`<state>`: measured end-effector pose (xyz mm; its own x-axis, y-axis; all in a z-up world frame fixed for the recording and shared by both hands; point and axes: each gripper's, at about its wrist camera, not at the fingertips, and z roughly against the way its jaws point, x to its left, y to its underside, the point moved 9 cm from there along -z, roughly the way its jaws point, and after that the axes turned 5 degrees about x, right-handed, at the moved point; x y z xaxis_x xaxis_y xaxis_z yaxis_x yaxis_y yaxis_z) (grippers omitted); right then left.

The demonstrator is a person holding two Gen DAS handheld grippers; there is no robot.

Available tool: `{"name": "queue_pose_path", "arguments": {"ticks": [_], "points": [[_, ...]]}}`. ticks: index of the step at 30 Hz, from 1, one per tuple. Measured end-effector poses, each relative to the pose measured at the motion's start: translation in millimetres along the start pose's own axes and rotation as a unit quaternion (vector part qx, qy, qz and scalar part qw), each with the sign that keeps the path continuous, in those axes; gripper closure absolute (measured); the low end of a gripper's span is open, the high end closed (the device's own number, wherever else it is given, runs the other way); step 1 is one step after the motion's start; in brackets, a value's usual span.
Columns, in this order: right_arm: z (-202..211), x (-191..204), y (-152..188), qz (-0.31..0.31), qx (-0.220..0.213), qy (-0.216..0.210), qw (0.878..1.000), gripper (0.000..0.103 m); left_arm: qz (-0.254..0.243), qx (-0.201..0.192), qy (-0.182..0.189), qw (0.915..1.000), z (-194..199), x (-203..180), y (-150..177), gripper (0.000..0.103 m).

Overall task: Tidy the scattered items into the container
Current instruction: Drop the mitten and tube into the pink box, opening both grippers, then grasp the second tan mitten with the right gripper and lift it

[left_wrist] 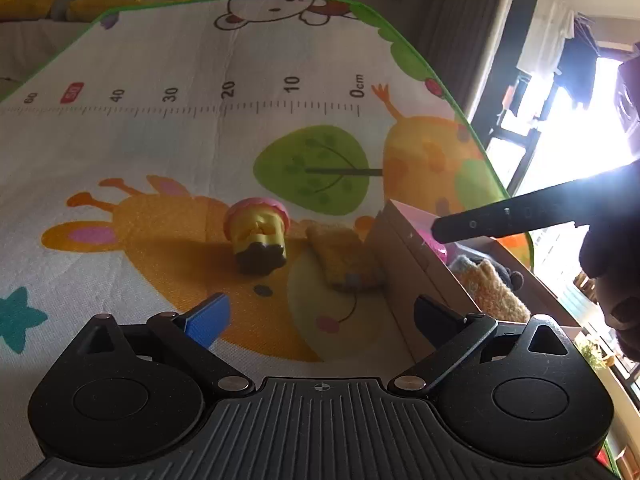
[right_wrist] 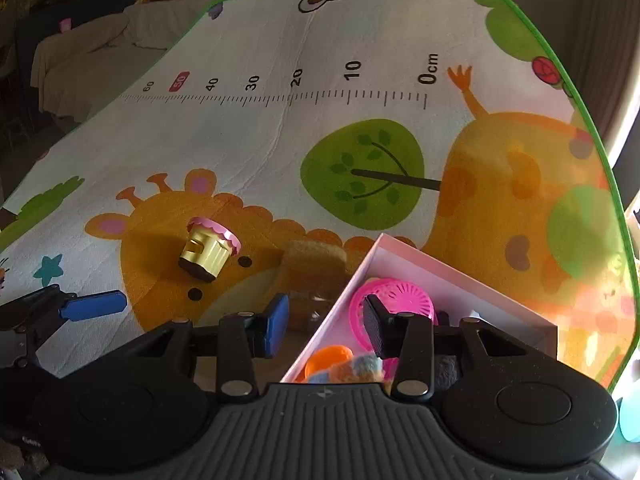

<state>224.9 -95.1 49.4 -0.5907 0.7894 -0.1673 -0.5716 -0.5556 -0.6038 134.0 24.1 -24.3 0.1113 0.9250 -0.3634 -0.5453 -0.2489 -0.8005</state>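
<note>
The box (right_wrist: 460, 276) near corner hides behind the right tongs (right_wrist: 326, 330).

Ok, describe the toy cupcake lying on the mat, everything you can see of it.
The toy cupcake looks like glossy plastic: a pink scalloped frosting rim, a ribbed yellow cup and a dark brown base. It lies tipped on its side on the play mat, over the printed giraffe, base toward the cameras. A knitted yellow piece lies just beside it, nearer the box; contact is unclear. Neither gripper touches it.
</note>
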Motion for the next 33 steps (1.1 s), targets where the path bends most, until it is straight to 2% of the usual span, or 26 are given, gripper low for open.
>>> {"name": "queue_pose_path", "arguments": {"ticks": [4,7,9,12,14,15,17,19,20,21,23,26,28,29,33], "points": [[-48.2,14.7,-32.4,-0.001,0.051,-0.011,0.999,0.059,-0.007,-0.004,0.003,1.0000,1.4,-4.4,0.5,0.001],[-84.3,21.4,-46.6,0.022,0.077,0.034,0.996,0.048,-0.002,-0.007,0.004,1.0000,2.5,-3.2,0.4,0.001],[-102.7,25.8,-50.9,0.028,0.095,0.040,0.994,0.045,0.009,-0.004,0.004,0.9999,1.7,0.5,0.7,0.001],[-123.2,27.3,-49.0,0.019,0.130,0.038,0.991,0.032,0.030,0.003,0.003,0.9995,-0.5,7.3,1.0,0.001],[-134.4,27.5,-42.3,0.011,0.153,0.037,0.988,0.032,0.041,0.006,0.004,0.9991,-1.2,10.5,1.0,0.001],[-134.2,29.1,-42.2,0.014,0.144,0.040,0.989,0.032,0.043,0.006,0.007,0.9990,-1.2,11.3,1.1,0.001],[-129.5,34.0,-40.4,0.014,0.144,0.022,0.989,0.048,0.044,0.004,0.010,0.9990,-0.3,11.8,0.9,0.001],[-120.5,41.1,-34.9,0.023,0.143,0.012,0.989,0.055,0.052,-0.007,0.011,0.9986,2.5,15.1,-1.0,0.001],[-115.2,46.2,-30.5,0.032,0.142,0.008,0.989,0.055,0.063,-0.021,0.001,0.9978,6.1,20.7,-3.7,0.001],[-109.2,52.1,-25.2,0.042,0.139,0.005,0.989,0.056,0.075,-0.050,-0.025,0.9956,13.4,30.4,-8.5,0.001],[-96.9,63.9,-15.0,0.055,0.133,-0.006,0.990,0.056,0.091,-0.116,-0.083,0.9856,32.5,48.8,-19.3,0.001],[-75.9,77.1,2.0,0.054,0.125,-0.033,0.990,0.056,0.127,-0.176,-0.125,0.9680,53.2,70.1,-27.4,0.001],[-56.7,86.1,16.5,0.057,0.119,-0.054,0.990,0.057,0.146,-0.180,-0.145,0.9619,54.8,80.4,-26.8,0.000],[-47.4,91.0,25.0,0.062,0.117,-0.066,0.989,0.057,0.152,-0.171,-0.150,0.9618,51.8,83.6,-25.8,0.000],[-1.2,113.2,75.1,0.112,0.090,-0.108,0.984,0.058,0.145,-0.127,-0.149,0.9698,41.1,84.8,-22.3,0.000]]}}
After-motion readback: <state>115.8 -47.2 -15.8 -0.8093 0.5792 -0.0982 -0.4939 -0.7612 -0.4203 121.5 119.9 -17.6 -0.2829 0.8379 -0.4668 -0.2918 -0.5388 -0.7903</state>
